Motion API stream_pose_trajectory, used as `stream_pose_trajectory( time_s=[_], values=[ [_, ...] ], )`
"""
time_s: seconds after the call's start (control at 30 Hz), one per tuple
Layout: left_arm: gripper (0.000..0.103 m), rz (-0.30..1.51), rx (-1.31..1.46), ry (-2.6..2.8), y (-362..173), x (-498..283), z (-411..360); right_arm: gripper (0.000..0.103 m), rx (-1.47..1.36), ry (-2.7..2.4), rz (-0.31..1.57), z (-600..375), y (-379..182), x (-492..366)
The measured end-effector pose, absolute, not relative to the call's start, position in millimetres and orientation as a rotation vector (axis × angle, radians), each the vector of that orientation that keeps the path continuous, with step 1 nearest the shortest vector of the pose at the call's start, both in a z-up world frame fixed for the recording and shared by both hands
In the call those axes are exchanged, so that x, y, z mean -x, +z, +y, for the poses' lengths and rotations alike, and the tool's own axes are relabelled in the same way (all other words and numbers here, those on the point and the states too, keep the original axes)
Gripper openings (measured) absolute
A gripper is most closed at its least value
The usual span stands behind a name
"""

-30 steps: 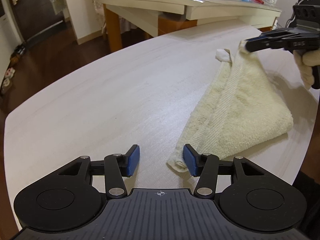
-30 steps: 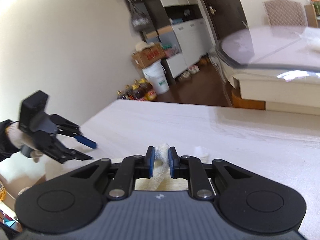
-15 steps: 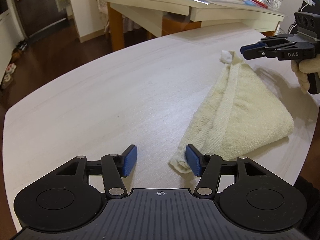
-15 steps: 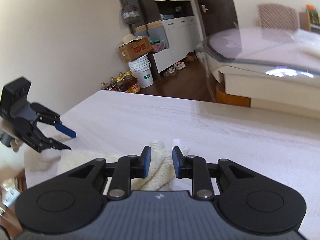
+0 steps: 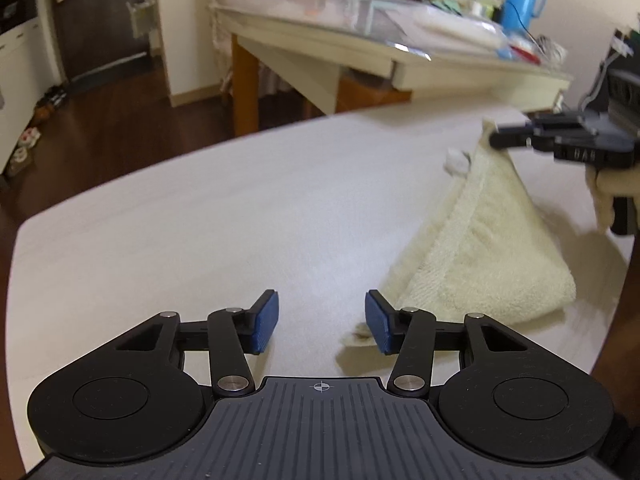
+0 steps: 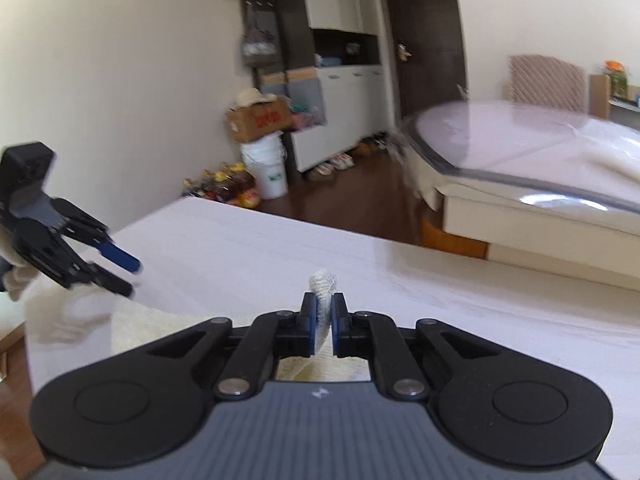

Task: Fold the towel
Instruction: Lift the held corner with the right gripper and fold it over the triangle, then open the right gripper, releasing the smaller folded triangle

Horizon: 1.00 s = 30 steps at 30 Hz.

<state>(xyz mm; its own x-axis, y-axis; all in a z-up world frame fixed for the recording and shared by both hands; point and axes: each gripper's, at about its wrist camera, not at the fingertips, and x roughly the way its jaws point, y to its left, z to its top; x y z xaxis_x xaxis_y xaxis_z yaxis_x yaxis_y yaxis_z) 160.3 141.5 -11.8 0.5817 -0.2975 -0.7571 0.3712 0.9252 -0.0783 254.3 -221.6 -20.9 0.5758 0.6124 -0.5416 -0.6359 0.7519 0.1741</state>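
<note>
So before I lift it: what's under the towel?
Under the towel only its own folded layers and the white table show. The right gripper pinches its far corner; the middle underneath is covered.

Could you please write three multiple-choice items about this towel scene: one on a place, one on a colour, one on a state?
1. Where does the towel lie?
A. on the white table
B. on the floor
C. on a chair

2. What colour are the pads of the left gripper?
A. red
B. blue
C. green

3. How is the right gripper at this moment?
A. wide open above the towel
B. shut on nothing
C. shut on a towel corner

Key: 1 A, the folded towel rests on the tabletop; 2 B, both pads show blue; 3 C, the jaws have just been closing and cloth sticks out between the pads.
</note>
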Motion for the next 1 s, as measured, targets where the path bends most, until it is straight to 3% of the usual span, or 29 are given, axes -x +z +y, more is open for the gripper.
stream_pose_trajectory(
  time_s=[0.13,0.2,0.3,0.93,1.0],
  values=[
    [0.050,0.865,-0.086,-0.408,-8.4,-157.1,140.9,0.011,0.023,0.700,0.698,-221.9,-38.1,-268.1],
    [0.050,0.862,-0.089,-0.424,-8.9,-153.8,136.3,0.021,0.022,0.690,0.706,-222.2,-40.4,-269.9],
    [0.050,0.859,-0.084,-0.437,-11.6,-152.9,132.3,0.025,0.024,0.675,0.697,-223.3,-39.7,-269.7],
    [0.051,0.824,-0.104,-0.395,-10.4,-135.1,118.0,0.029,0.036,0.695,0.632,-225.8,-20.3,-222.4],
    [0.056,0.838,-0.123,-0.374,-19.8,-138.0,116.2,0.029,0.064,0.715,0.637,-220.4,-23.4,-213.4]
  ],
)
